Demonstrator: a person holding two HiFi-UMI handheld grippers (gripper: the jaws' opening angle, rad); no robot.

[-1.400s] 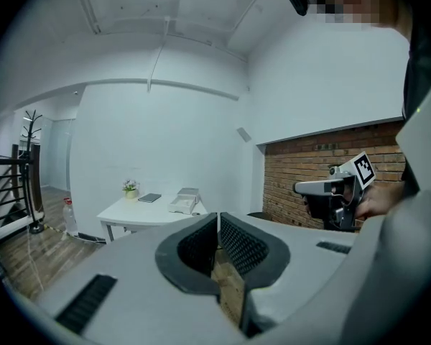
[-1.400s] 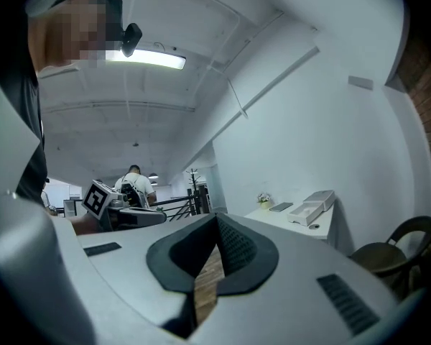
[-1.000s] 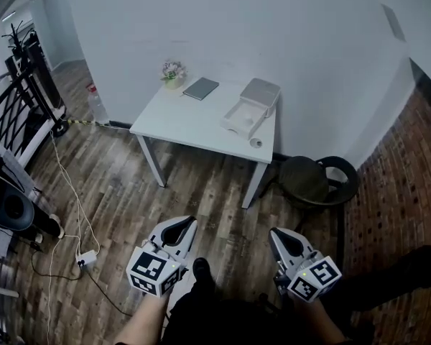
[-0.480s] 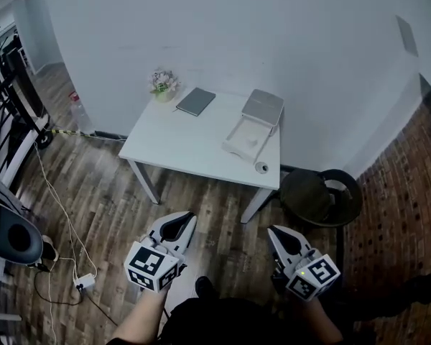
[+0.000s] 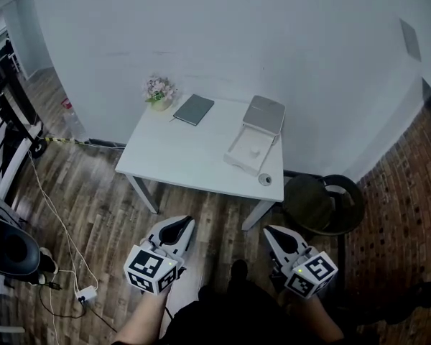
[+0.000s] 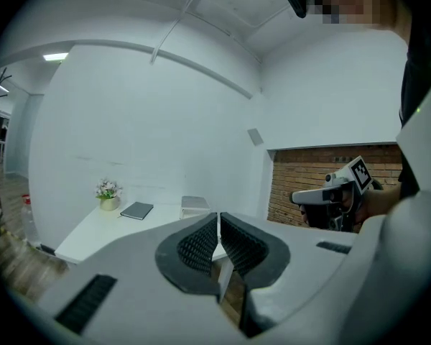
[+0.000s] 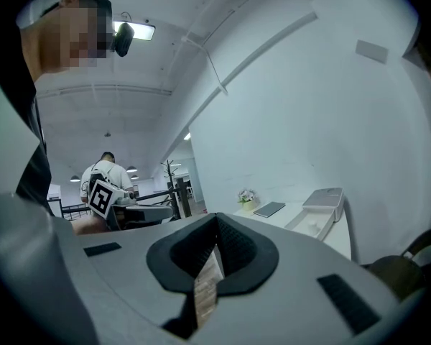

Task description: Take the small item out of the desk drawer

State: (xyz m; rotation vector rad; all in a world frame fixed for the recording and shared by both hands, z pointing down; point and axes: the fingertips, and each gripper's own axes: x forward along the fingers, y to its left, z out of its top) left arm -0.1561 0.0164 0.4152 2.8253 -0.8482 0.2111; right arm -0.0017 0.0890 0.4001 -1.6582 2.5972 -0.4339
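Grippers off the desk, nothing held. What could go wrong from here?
1. Left gripper and right gripper are both shut; unless one opens, it may only nudge the small white item in the open drawer.
2. The round object at the table edge could get knocked off in the reach.
3. The chair crowds the right side.

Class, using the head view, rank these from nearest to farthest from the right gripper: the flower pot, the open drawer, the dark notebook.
1. Open drawer, on the right, nearest the right gripper.
2. Dark notebook, back middle of the table.
3. Flower pot, far back-left corner.
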